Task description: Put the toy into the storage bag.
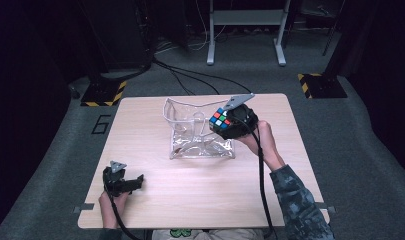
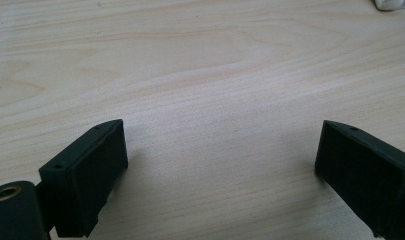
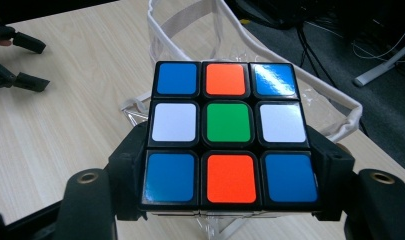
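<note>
Closest to me, my left hand (image 1: pixel 112 200) rests at the near left corner of the table (image 1: pixel 190 200), holding the left gripper (image 1: pixel 137 181) low over the bare wood. Its jaws stand wide apart with nothing between them, and the left gripper view shows only pale wood grain in the gap.

Farther out on my right, my right hand (image 1: pixel 262 142) lifts the right gripper (image 1: pixel 225 122) above the table. Its jaws are clamped on the two sides of a puzzle cube (image 3: pixel 229 134), whose facing side shows blue corners, orange and white edges, and a green center.

Just beyond and under the cube, a clear plastic bag (image 1: pixel 192 130) with white trim sits open near the middle of the table. Past the far table edge, cables (image 1: pixel 190 75) run across grey floor (image 1: pixel 340 130).
</note>
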{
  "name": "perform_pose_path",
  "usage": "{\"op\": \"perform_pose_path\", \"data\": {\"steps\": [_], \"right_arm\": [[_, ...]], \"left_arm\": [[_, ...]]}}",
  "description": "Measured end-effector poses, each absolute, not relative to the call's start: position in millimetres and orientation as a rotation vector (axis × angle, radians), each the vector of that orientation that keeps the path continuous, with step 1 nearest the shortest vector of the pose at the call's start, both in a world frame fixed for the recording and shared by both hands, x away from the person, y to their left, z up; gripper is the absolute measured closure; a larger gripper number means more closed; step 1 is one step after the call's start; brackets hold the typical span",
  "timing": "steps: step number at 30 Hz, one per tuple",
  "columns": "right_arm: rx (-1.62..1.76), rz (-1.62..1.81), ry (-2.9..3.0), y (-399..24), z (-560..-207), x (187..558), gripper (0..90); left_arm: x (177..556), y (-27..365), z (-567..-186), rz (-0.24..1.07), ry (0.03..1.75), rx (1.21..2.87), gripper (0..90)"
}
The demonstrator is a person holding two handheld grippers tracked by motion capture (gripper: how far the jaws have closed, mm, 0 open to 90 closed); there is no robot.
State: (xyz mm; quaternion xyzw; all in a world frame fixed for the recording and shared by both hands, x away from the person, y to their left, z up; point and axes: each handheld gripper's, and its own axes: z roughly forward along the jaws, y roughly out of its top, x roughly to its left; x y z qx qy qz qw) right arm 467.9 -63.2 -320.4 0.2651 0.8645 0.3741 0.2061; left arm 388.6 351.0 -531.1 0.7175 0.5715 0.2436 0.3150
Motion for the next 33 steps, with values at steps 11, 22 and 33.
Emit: {"op": "perform_pose_path", "data": {"steps": [11,22,33], "right_arm": [[0.762,1.036,2.399,-60.1,-313.7,484.1,33.5],[0.792,1.023,2.396,-56.3,-311.8,501.7,33.5],[0.830,1.022,2.399,-54.4,-313.6,518.1,33.5]], "left_arm": [[388.7,351.1,-531.1,0.640,1.505,1.892,6.4],[388.7,351.6,-530.9,0.641,1.499,1.899,6.4],[388.7,351.5,-530.9,0.639,1.500,1.900,6.4]]}}
